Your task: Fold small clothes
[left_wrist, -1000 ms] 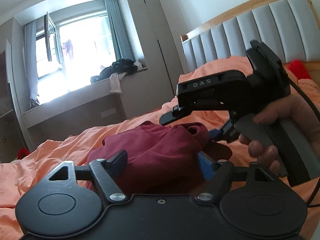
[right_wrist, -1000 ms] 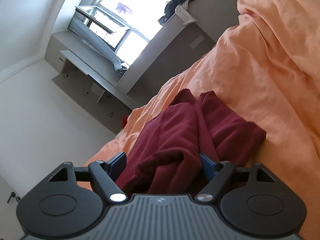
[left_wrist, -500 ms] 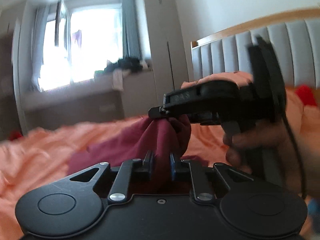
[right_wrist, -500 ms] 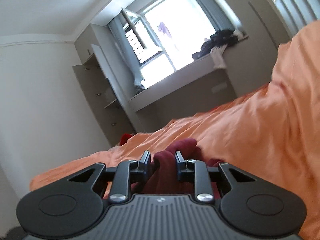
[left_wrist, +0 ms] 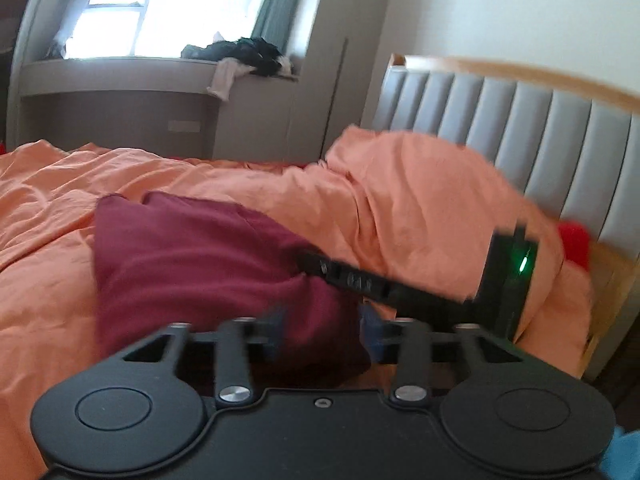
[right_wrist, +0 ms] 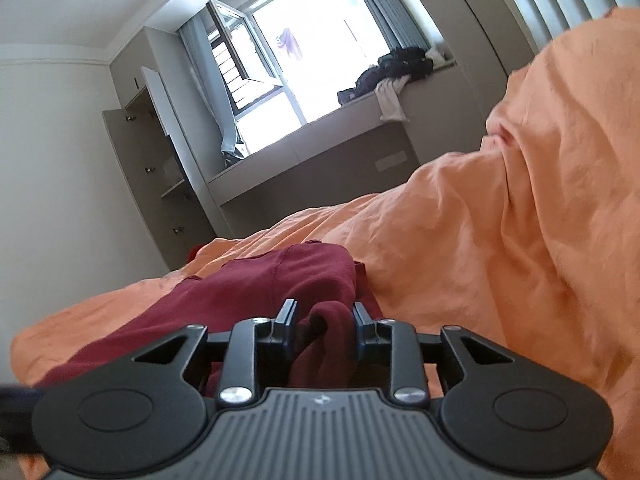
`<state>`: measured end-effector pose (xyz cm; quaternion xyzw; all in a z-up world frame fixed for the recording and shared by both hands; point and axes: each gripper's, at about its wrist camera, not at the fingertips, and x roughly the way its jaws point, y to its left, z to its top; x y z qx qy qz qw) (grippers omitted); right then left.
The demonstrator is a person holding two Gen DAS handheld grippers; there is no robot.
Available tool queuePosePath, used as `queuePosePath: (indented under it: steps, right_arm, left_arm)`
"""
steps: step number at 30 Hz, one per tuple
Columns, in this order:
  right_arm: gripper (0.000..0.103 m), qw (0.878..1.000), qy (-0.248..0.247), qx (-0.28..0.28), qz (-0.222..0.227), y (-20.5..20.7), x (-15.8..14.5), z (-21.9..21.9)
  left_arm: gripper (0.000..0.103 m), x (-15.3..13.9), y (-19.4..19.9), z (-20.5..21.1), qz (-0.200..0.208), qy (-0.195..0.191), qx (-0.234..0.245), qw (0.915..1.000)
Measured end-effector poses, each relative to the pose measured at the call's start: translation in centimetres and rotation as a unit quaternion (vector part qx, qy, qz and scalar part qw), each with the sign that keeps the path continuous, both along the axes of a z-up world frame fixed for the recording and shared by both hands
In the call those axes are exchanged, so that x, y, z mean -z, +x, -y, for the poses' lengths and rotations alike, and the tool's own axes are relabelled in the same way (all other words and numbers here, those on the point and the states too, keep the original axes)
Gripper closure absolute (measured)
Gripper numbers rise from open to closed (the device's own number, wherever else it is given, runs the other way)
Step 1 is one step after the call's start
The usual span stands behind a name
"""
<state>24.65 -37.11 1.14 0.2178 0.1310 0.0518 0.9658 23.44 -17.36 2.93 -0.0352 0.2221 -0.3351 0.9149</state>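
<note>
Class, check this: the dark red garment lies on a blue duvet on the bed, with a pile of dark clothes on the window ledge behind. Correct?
Not quite. The duvet is orange, not blue, as the left wrist view shows. The dark red garment does lie on it, with the pile of dark clothes on the window ledge.

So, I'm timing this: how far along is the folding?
Done: little. The garment lies rumpled on the duvet, with no neat fold showing. In hand: the right gripper pinches a bunch of it, and the left gripper straddles the cloth, jaws apart. Left: flatten, fold.
</note>
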Motion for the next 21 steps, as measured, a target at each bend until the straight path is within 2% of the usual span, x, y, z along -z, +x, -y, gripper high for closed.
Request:
queuePosePath:
  steps: [1, 2, 3, 4, 5, 6, 9, 12, 15, 16, 18, 20, 21]
  right_arm:
    - [0.064, 1.000, -0.006, 0.003, 0.000, -0.1, -0.1, -0.1]
    - [0.055, 1.000, -0.012, 0.010, 0.000, -0.3, -0.2, -0.1]
    - [0.047, 1.000, -0.016, 0.015, 0.002, -0.7, -0.3, -0.1]
    - [0.045, 1.000, -0.019, 0.020, 0.004, -1.0, -0.3, 0.0]
    - [0.042, 0.999, -0.020, 0.024, 0.007, -1.3, -0.4, 0.0]
    - [0.033, 0.999, -0.023, 0.026, 0.010, -1.8, -0.4, -0.1]
    - [0.015, 0.999, -0.026, 0.045, 0.015, -3.1, -0.5, -0.5]
    - [0.007, 0.999, -0.011, 0.044, 0.020, -4.7, -0.7, -1.1]
    - [0.003, 1.000, 0.019, 0.018, 0.016, -5.9, -1.0, -1.8]
    - [0.002, 1.000, 0.013, 0.019, 0.015, -6.4, -1.0, -2.4]
    - [0.001, 0.998, -0.028, 0.047, 0.001, -6.9, -0.9, -3.7]
    - [0.001, 0.996, -0.065, 0.064, -0.020, -7.0, -0.4, -4.5]
    - [0.000, 0.995, -0.073, 0.067, -0.033, -7.1, 0.1, -4.5]
  left_arm:
    - [0.028, -0.6, -0.2, -0.7, 0.001, -0.007, -0.005, 1.0000]
    - [0.021, -1.0, -0.4, -1.4, 0.005, -0.013, -0.012, 0.9998]
    - [0.010, -1.4, -0.5, -2.1, 0.012, -0.016, -0.027, 0.9994]
    - [0.002, -1.8, -0.8, -2.9, 0.025, -0.016, -0.052, 0.9982]
    - [0.001, -2.1, -1.0, -3.7, 0.036, -0.015, -0.075, 0.9964]
    - [0.001, -2.3, -1.0, -4.4, 0.043, -0.014, -0.092, 0.9947]
    - [0.001, -2.8, -0.6, -6.8, 0.038, -0.026, -0.121, 0.9915]
    - [0.001, -2.5, 0.8, -8.6, 0.024, -0.023, -0.163, 0.9860]
    - [0.001, -1.1, 3.0, -10.5, -0.016, -0.030, -0.164, 0.9858]
    - [0.001, -0.4, 4.0, -10.9, -0.040, -0.037, -0.166, 0.9846]
    - [0.001, 0.9, 5.2, -11.5, -0.073, -0.050, -0.161, 0.9830]
    - [0.000, 2.2, 5.4, -12.1, -0.082, -0.069, -0.150, 0.9829]
    - [0.000, 2.5, 5.5, -12.1, -0.084, -0.067, -0.146, 0.9834]
